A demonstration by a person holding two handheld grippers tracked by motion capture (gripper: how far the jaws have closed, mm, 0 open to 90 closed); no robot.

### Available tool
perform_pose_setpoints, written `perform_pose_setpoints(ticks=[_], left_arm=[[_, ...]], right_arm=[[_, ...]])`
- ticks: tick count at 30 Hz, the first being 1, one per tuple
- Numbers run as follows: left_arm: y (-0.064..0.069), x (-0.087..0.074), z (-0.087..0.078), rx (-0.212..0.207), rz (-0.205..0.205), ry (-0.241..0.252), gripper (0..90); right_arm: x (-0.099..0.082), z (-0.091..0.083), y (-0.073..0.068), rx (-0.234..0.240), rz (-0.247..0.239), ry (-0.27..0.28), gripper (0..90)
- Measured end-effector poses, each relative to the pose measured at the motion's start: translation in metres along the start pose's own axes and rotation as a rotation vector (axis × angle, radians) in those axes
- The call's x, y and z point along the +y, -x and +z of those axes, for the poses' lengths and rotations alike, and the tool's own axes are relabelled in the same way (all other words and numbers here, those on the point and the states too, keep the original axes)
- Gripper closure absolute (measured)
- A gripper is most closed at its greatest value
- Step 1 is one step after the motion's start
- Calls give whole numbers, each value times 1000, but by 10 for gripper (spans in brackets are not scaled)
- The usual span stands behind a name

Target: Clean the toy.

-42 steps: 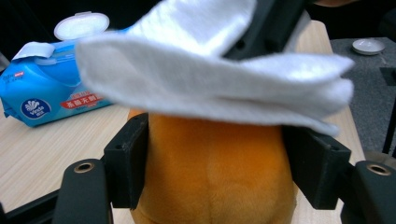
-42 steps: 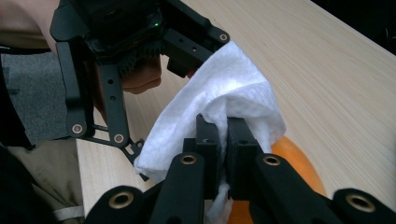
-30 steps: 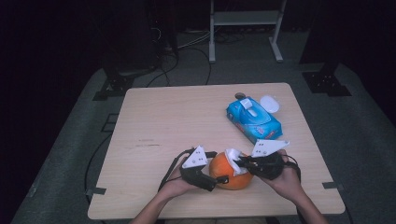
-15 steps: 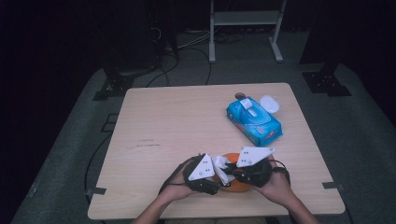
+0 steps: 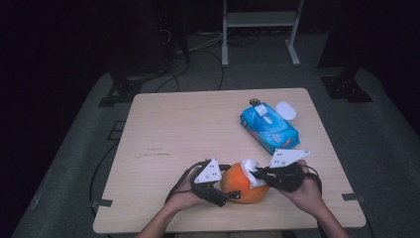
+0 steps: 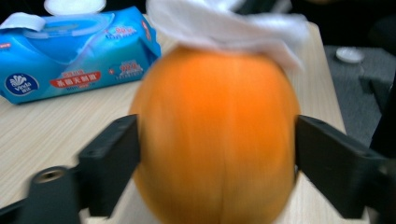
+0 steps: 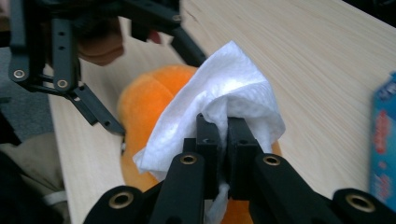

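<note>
Orange, smooth, round pumpkin-shaped fruit (image 5: pixel 241 185) sits near the front edge of the pale wood-grain table (image 5: pixel 198 129), whose left half and middle lie bare; the left gripper (image 5: pixel 224 194), its jaws just opened wider, brackets the fruit with both black pads at its sides. On top, the right gripper (image 5: pixel 255 172) pinches a crumpled white paper tissue (image 5: pixel 249 167) tightly (soft, draped over the fruit). Farther right lies a glossy blue wet-wipe pack (image 5: pixel 269 127) with a "Vinda" logo, a white cap (image 5: pixel 287 109) beside it.
</note>
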State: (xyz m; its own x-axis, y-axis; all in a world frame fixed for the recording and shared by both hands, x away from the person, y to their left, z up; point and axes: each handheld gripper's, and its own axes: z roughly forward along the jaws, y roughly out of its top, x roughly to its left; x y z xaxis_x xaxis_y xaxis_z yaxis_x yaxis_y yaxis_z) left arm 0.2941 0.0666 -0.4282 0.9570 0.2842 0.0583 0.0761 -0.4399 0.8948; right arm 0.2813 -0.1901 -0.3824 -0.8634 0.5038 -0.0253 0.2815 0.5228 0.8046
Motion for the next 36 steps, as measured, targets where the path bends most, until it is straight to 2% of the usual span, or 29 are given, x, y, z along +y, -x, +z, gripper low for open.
perform_pose_setpoints(ticks=[1, 2, 5, 6, 7, 11, 13, 15, 17, 19, 25, 27, 29, 32, 36], left_arm=[[0, 1, 0, -6, -16, 12, 120], [1, 2, 1, -9, -13, 13, 113], [4, 0, 3, 6, 28, -12, 162], [3, -2, 2, 9, 29, -16, 220], [2, -3, 1, 7, 18, -15, 252], [-1, -6, 0, 6, 2, -16, 261], [-4, -10, -3, 11, -20, -18, 260], [-6, -12, -4, 9, -27, -14, 261], [-5, -12, -4, 8, -16, -11, 260], [-4, -10, -3, 11, -5, -15, 259], [-3, -10, -3, 8, 1, -12, 262], [0, -7, -1, 4, 14, -14, 262], [1, -7, 0, 9, 27, -29, 260], [-2, -10, -3, 7, 2, -25, 276], [-5, -12, -4, 6, -20, -22, 277]], right_arm=[[2, 2, -3, 17, -6, 5, 850], [5, 5, -7, 28, -17, 8, 849], [10, 10, -16, 31, -50, 1, 849], [12, 12, -19, 18, -76, -11, 849], [12, 10, -18, 16, -78, -12, 849], [9, 5, -13, 17, -58, -12, 849], [3, -1, -6, -12, -47, -31, 849], [-3, -5, 0, -18, -36, -45, 849], [-9, -8, 7, 0, 0, -41, 849], [-12, -9, 9, -1, 9, -51, 849], [-10, -10, 8, 2, 5, -58, 849], [-6, -5, 2, 19, -6, -46, 848], [-1, 0, -7, 14, -39, -50, 848], [3, 0, -6, 22, -45, -48, 848], [-3, -8, 3, -5, -28, -54, 848]])
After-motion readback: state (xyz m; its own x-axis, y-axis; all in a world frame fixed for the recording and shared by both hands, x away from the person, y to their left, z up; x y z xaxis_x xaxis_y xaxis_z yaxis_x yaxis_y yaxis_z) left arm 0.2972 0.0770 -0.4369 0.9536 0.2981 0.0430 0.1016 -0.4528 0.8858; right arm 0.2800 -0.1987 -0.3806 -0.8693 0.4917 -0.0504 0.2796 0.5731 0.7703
